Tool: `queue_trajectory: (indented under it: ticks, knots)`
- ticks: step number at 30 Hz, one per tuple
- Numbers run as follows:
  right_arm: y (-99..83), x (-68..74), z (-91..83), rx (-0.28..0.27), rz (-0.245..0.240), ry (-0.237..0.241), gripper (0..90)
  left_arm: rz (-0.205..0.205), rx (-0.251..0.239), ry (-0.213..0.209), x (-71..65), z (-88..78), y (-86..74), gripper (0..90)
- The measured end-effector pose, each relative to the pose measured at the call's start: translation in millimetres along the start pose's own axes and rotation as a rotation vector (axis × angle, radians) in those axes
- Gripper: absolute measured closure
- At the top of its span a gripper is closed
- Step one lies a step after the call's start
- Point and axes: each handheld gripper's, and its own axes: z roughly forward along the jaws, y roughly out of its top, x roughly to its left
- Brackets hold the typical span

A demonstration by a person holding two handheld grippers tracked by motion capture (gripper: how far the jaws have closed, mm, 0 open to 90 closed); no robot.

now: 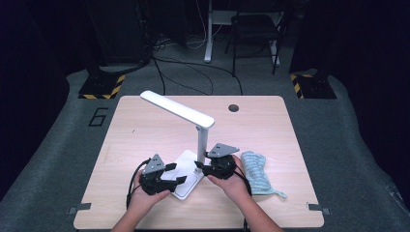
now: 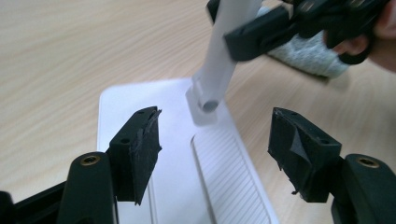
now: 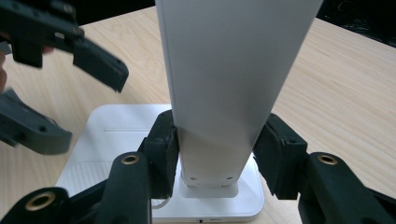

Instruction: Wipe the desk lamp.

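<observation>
A white desk lamp stands near the table's front middle, with a flat square base, an upright post and a long head slanting up to the left. My right gripper is shut on the post low down, just above the base; both pads press its sides. My left gripper hovers over the left part of the base, open, with nothing between its pads. In the left gripper view the post rises ahead.
A pale blue-and-white knitted cloth lies just right of the right hand. A round cable hole sits near the table's far edge. Bare wood stretches to the left and back. A chair stands on the floor beyond.
</observation>
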Motion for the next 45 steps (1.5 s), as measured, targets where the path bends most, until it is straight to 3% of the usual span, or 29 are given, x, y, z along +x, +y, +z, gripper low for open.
queue_trajectory:
  ticks: [5,6,10,14,16,17,20,22,24,31,32,38,45]
  knots:
    - [1.5,0.0,-0.6,0.008,-0.006,-0.018,50.9,-0.017,0.016,0.016,4.5,8.1,-8.4,29.8]
    - [-0.3,3.4,-5.0,0.004,0.000,-0.044,46.6,-0.014,0.026,0.025,5.0,10.2,-9.5,27.0]
    - [-4.3,4.7,-15.6,-0.012,0.017,-0.049,44.4,-0.028,0.033,0.021,7.1,13.6,-13.3,24.5]
    - [-11.5,5.3,-38.7,-0.044,0.054,-0.067,42.9,-0.023,0.043,0.028,7.3,15.9,-16.7,23.9]
    - [-15.5,3.7,-52.8,-0.063,0.054,-0.088,41.7,-0.028,0.054,0.012,6.7,17.7,-18.3,23.9]
    - [-22.1,1.2,-70.0,-0.074,0.078,-0.114,41.4,-0.034,0.059,0.016,4.9,19.1,-19.3,23.9]
    - [-28.1,-1.4,-82.3,-0.084,0.102,-0.133,40.8,-0.018,0.073,0.020,2.5,21.7,-20.3,23.6]
    - [-41.1,-6.7,-101.6,-0.099,0.122,-0.187,39.0,-0.021,0.079,0.026,0.4,23.9,-20.8,22.3]
    - [-48.9,-10.6,-108.6,-0.096,0.133,-0.218,38.4,-0.010,0.084,0.034,0.2,24.7,-20.6,21.4]
    - [-72.2,-28.3,-118.8,-0.089,0.188,-0.293,36.2,-0.010,0.105,0.054,-1.5,29.0,-22.6,19.8]
    - [-76.3,-31.5,-119.9,-0.094,0.218,-0.292,36.1,-0.003,0.128,0.079,-2.8,31.8,-23.4,19.0]
    - [-81.1,-34.1,-121.4,-0.079,0.193,-0.335,36.1,-0.008,0.116,0.084,-4.4,34.2,-24.5,17.4]
    - [-87.0,-39.5,-122.0,-0.069,0.217,-0.349,36.2,-0.014,0.113,0.094,-5.5,34.2,-25.0,17.4]
